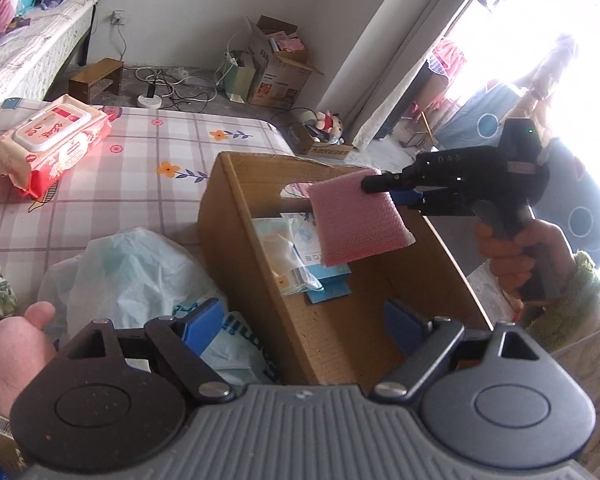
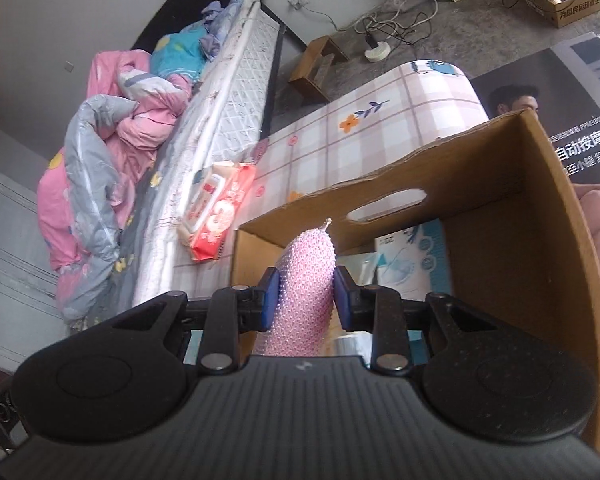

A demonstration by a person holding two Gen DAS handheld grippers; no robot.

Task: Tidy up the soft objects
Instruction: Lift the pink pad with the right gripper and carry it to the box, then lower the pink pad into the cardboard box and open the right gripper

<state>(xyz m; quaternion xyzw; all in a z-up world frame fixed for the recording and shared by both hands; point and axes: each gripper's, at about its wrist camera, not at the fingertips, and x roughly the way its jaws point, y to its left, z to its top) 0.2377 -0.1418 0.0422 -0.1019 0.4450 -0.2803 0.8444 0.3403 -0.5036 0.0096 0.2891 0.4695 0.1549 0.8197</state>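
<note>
A pink textured sponge hangs over the open cardboard box, with my right gripper shut on its upper corner. From the right wrist the sponge is squeezed between the blue pads, above the box. Inside the box lie flat packets of masks. My left gripper stands open at the box's near wall, nothing between its fingers. A red and white pack of wet wipes lies on the checked sheet at the left; it also shows from the right wrist as wet wipes.
A pale plastic bag lies left of the box. The box sits on a checked mattress with flowers. A bed with pink and grey bedding stands behind. Floor clutter: cables, a power strip, cartons, a small wooden stool.
</note>
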